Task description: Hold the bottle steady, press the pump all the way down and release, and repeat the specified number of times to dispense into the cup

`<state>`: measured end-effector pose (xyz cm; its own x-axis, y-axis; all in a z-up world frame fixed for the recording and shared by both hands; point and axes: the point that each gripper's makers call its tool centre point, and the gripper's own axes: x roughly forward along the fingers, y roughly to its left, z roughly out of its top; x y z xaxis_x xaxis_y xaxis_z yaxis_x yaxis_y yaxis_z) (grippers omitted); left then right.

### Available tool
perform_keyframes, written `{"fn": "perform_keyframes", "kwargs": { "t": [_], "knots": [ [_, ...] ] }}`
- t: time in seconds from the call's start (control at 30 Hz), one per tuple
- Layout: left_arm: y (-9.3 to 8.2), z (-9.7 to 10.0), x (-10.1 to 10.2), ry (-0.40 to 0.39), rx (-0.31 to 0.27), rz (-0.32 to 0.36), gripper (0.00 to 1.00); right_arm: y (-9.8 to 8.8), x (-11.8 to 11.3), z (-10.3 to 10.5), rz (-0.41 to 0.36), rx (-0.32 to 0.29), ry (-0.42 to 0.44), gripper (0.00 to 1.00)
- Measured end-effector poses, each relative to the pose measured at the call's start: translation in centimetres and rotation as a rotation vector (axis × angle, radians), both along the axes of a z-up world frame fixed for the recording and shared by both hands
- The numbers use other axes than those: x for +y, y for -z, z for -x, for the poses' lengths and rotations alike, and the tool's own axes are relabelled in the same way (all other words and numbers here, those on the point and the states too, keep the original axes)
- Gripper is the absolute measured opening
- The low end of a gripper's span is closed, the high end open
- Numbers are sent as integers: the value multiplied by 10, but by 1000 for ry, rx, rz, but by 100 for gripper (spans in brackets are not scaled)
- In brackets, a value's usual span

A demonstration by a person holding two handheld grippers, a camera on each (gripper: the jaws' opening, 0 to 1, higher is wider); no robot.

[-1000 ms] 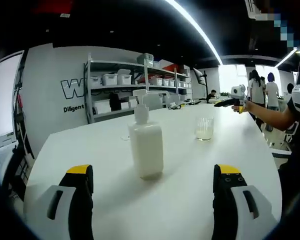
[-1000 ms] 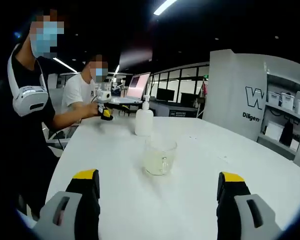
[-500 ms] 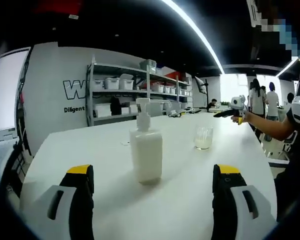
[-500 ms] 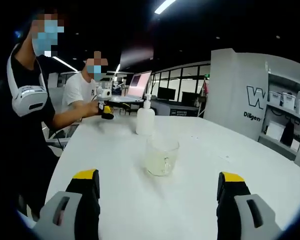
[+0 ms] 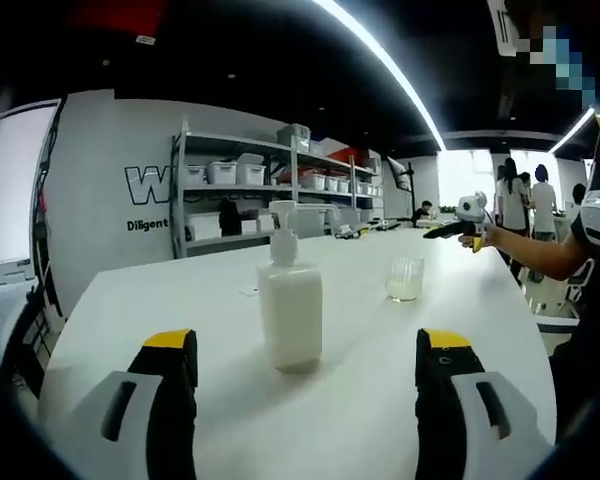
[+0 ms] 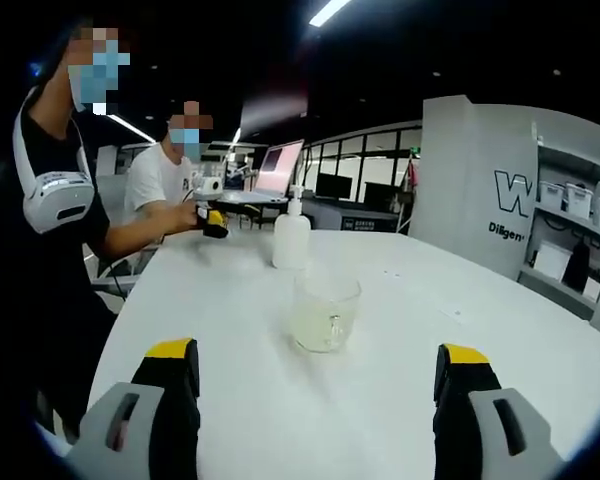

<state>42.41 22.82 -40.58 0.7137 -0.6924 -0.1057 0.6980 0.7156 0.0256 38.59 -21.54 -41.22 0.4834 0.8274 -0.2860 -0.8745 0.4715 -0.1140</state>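
A white pump bottle (image 5: 289, 315) stands upright on the white table (image 5: 360, 400), straight ahead of my left gripper (image 5: 305, 385), which is open and some way short of it. The pump head (image 5: 281, 212) is up. A clear glass cup (image 5: 405, 279) with pale liquid at its bottom sits further back to the right. In the right gripper view the same cup (image 6: 325, 312) is close ahead of my open right gripper (image 6: 320, 385), with the bottle (image 6: 291, 238) beyond it. The right gripper (image 5: 458, 222) also shows far across the table in the left gripper view, and the left gripper (image 6: 211, 216) in the right one.
A person in black with white arm bands (image 6: 55, 195) holds both grippers at the table's edge. Another seated person (image 6: 160, 175) is behind. Shelves with white bins (image 5: 250, 190) stand past the table's far end. A laptop (image 6: 275, 175) sits behind the bottle.
The left gripper view has dropped lower and drawn slightly nearer the bottle. The right gripper view has crept a little toward the cup. Bottle and cup have stayed put.
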Motion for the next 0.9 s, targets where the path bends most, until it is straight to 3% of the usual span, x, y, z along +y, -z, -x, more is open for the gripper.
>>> {"fn": "perform_keyframes", "kwargs": {
  "t": [0.23,0.6,0.9],
  "knots": [
    [0,0,-1,-4,16,19,99,-1,-1,1,-3,-2,2,99],
    [-8,1,-4,-3,10,72,98,-1,-1,1,-5,-2,5,99],
    [-7,-2,-4,-8,11,64,99,-4,-1,0,-8,-9,4,99]
  ]
}}
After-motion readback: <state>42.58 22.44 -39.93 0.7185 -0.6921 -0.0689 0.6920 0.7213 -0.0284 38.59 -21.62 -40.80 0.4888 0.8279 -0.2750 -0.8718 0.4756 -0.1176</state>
